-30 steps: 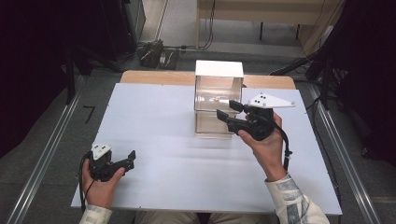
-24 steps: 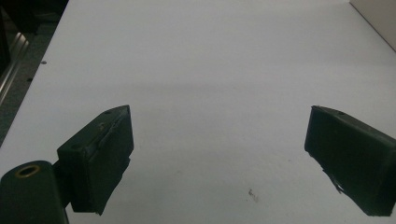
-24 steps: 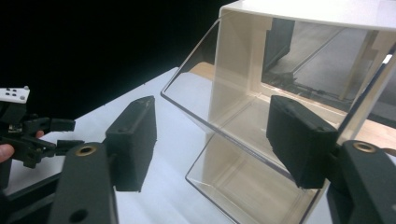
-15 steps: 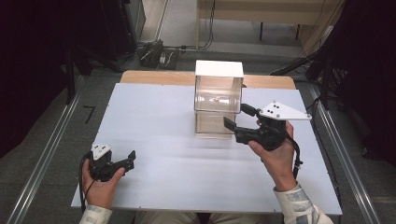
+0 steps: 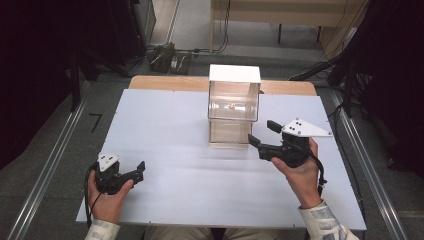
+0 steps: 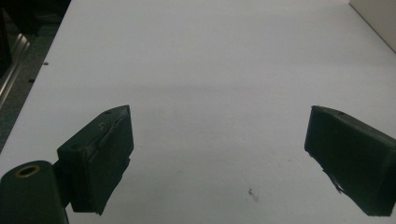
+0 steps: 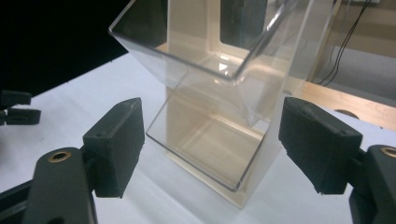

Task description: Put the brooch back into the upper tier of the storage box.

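Dark floor and cabling ring a white tabletop (image 5: 175,150) where a clear box (image 5: 233,107) with a white lid stands toward the far middle, a small item lying inside its upper part.

From the bottom right a forearm reaches in; the right hand (image 5: 300,167) holds the right gripper (image 5: 260,133) roughly level, its tips aimed at the box's lower right corner and stopping just short of it. Its fingers (image 7: 114,147) stand wide apart, having just been opening, with nothing pressed between them. At the near left edge the left hand (image 5: 107,192) rests on the tabletop with the left gripper (image 5: 138,170) pointing across the bare surface, well apart from the box, fingers (image 6: 100,158) spread wide and gripping nothing.

A second ago the right gripper sat higher and closer against the box's right side; now it lies lower and nearer the person. The left hand has kept its place.

Looking along the right gripper, the box turns out to have an open front, with a tilted clear bin above and a flat clear tray beneath. From the left gripper's camera, a white corner (image 6: 373,18) shows at the top right.
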`<state>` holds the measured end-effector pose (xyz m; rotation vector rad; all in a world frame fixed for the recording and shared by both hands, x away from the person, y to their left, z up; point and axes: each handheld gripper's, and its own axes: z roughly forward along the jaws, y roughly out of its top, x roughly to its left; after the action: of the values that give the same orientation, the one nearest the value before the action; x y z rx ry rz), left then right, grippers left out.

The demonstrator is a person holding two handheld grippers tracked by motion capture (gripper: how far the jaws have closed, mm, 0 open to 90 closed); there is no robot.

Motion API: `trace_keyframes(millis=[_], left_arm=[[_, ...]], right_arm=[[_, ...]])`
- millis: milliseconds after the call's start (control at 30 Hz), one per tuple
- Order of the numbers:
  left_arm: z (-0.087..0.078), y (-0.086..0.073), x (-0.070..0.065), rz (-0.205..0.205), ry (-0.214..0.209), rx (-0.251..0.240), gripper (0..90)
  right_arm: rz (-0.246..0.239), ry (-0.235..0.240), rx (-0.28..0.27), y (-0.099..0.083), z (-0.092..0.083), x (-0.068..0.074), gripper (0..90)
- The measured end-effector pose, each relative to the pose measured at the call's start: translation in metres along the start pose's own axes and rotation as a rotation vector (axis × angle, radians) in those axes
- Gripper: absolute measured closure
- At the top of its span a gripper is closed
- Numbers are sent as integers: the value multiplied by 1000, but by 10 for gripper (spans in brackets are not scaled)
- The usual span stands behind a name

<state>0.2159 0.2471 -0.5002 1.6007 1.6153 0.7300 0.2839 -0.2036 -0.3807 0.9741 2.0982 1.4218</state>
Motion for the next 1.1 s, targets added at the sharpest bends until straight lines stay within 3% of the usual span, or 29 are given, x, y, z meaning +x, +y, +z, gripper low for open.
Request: trace_keyframes(millis=[300,600,767,1100], left_arm=[[0,0,0,4,0,3,94],[0,0,0,4,1,3,94],[0,0,1,4,1,3,94],[-2,0,2,2,4,4,94]], right_arm=[[4,-21,44,-18,4,-6,209],[27,-76,78,-43,-4,-24,209],[48,-115,97,-55,-12,-34,209],[112,-245,106,-85,-44,-67,205]])
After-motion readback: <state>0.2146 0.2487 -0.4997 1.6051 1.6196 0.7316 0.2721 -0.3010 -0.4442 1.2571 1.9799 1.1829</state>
